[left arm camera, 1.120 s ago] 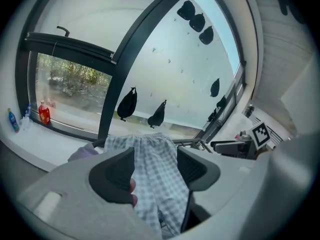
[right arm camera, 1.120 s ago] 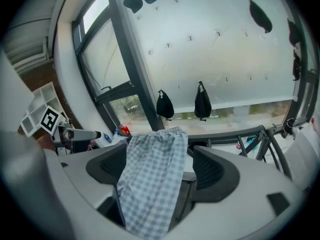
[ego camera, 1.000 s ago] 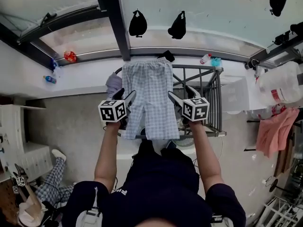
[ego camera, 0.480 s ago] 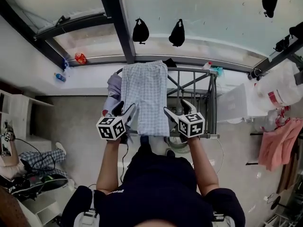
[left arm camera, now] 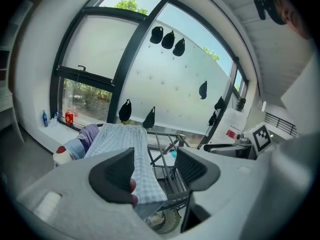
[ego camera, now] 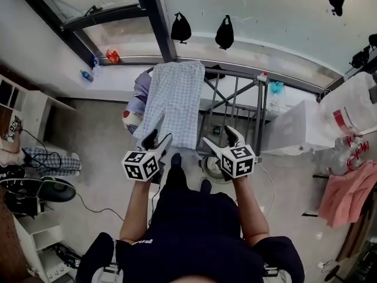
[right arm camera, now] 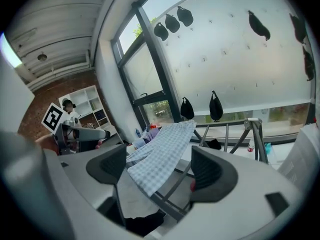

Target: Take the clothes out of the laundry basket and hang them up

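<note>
**First:** Both tongs are released. Your left gripper (ego camera: pixel 160 137) has its jaws spread wide, and its own view (left arm camera: pixel 156 159) shows only open air between the pads. The cloth you see through that gap hangs further off, and neither pad presses on it.

**Second:** It's the same on your other side. Your right gripper (ego camera: pixel 217 135) stands with its jaws well apart (right arm camera: pixel 159 156) and is carrying nothing. You hold the pair side by side in front of your chest, both tipped a little downward towards the near end of the rack.

**First:** Going by size, the frosted window (ego camera: pixel 265 10) fills the far side, with a dark frame post running through it.

**Second:** Below it stands the drying rack (ego camera: pixel 258 117), a grey metal frame whose bare rails show on your right half.

**First:** The checked garment (ego camera: pixel 174 102) is already up. It's draped along the left part of the rack from the far rail to the near one, and its hem drops over the near end just ahead of your left gripper.

**Second:** A lilac garment (ego camera: pixel 141 87) hangs against its left edge, touching it.

**First:** Two black pouches (ego camera: pixel 181 28) sit on the pane above the rack.

**Second:** The smallest thing is a red bottle (ego camera: pixel 112 56) on the sill, off to your left.
</note>
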Demonstrator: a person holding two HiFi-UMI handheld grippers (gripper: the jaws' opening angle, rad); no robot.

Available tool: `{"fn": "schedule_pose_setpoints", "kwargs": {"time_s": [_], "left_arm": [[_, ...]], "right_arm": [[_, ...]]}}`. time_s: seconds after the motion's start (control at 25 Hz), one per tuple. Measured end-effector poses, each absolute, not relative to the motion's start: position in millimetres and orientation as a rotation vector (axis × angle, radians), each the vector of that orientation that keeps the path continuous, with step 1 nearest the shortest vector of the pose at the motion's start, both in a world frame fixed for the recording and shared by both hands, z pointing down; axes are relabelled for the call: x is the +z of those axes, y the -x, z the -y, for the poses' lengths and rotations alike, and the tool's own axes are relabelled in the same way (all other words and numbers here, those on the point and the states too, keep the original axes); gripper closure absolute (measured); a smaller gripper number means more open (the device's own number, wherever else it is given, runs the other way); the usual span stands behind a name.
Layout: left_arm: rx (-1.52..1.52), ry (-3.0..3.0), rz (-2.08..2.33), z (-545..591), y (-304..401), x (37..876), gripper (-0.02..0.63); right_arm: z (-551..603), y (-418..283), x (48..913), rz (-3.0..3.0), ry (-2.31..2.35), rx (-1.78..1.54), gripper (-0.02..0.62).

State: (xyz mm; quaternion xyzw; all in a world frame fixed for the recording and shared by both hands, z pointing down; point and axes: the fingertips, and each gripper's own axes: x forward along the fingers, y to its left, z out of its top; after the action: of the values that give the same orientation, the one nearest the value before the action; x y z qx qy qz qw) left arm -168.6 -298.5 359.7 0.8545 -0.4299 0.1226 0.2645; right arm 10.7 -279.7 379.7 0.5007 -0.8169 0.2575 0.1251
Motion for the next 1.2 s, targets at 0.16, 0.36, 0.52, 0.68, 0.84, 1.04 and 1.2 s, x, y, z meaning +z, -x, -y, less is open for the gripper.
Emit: {"fn": "schedule_pose_setpoints", "kwargs": {"time_s": [0.16,0.36,0.52,0.68,0.84,1.04,1.2], "left_arm": [[0.303,-2.268,1.216,252,161,358,0.348],[0.304,-2.240,1.249,205,168,358,0.348],[0.295,-2.244,1.280,183,180,354,0.345],[0.283,-2.264,1.285,158,190,349,0.344],[0.270,-2.275,1.278,125,205,346,0.342],[0.255,-2.288,1.240,80,214,349,0.342],[0.239,-2.296,1.173,43,205,360,0.342]], "right_arm": [[252,-20,378,2.409,-1.404,0.742,0.195],[224,-16,378,2.435,-1.377,0.732,0.195],[202,-3,376,2.449,-1.361,0.713,0.195],[177,8,371,2.451,-1.362,0.686,0.195],[145,18,365,2.441,-1.386,0.676,0.195],[94,23,364,2.403,-1.438,0.689,0.195],[46,16,366,2.357,-1.473,0.694,0.196]]}}
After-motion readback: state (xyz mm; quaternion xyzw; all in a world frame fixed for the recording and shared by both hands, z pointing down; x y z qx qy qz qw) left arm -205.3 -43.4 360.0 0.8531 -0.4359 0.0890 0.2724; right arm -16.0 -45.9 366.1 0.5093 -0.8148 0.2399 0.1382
